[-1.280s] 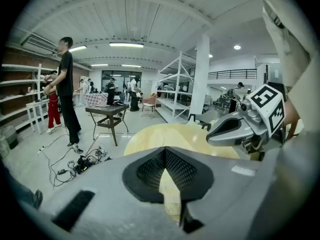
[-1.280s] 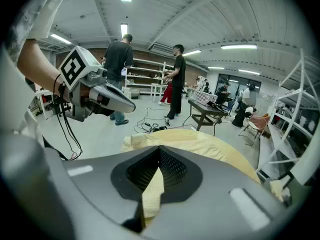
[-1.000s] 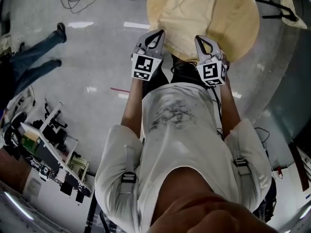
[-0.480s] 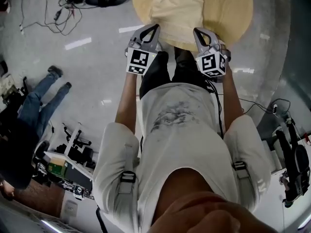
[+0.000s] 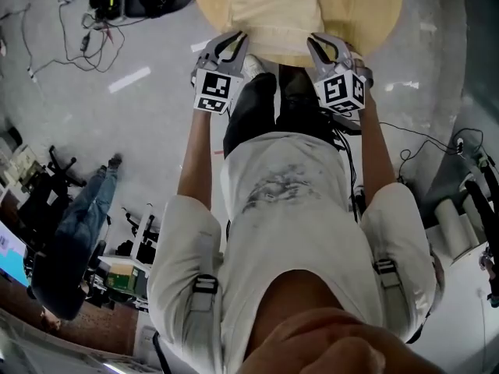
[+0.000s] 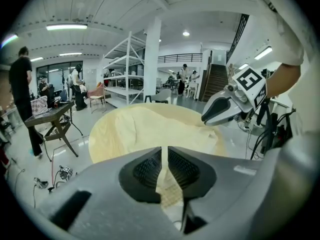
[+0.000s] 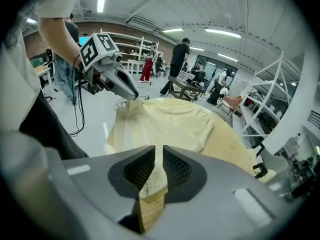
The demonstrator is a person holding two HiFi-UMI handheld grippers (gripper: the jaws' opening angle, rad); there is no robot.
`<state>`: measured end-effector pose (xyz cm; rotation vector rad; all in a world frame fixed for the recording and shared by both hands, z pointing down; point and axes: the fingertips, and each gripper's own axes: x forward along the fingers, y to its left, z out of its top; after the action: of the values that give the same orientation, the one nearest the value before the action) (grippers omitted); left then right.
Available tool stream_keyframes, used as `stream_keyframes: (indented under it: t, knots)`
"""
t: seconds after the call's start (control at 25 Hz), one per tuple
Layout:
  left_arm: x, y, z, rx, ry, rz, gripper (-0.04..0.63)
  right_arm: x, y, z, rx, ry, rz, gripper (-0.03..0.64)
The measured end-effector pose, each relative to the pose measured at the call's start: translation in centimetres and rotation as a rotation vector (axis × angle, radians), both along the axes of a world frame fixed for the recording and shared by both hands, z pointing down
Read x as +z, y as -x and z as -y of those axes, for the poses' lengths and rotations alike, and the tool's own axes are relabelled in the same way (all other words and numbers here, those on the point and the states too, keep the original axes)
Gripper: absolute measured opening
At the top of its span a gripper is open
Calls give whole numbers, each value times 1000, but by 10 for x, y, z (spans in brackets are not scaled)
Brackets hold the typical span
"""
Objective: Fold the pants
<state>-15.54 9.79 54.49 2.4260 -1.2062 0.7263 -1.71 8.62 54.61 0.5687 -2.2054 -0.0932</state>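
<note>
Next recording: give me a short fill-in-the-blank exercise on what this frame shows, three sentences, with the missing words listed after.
1. The pale yellow fabric pants lie spread on a ____ light wooden table.
2. The person at the table wears a ____ short-sleeved T-shirt.
3. A bystander in blue jeans stands on the grey floor to that person's ____.

Missing words: round; white; left.

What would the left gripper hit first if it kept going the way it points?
Probably the pants at the near edge of the table, though depth is unclear. The left gripper, jaws just opening, holds nothing.
</note>
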Motion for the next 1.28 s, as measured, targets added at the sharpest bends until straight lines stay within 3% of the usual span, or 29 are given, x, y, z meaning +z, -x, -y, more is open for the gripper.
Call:
stream_keyframes:
  t: [0.68,1.0,1.28]
  knots:
    - [46,-13,-14,188,66,46,204,41,-8,-20,-55,61,-50,187]
    - [67,-12,-23,222,93,65,293,59,-8,-25,-91,85,-67,253]
    - [82,-11,-30,227,122,104,333,73,-16,-29,-104,92,-95,270]
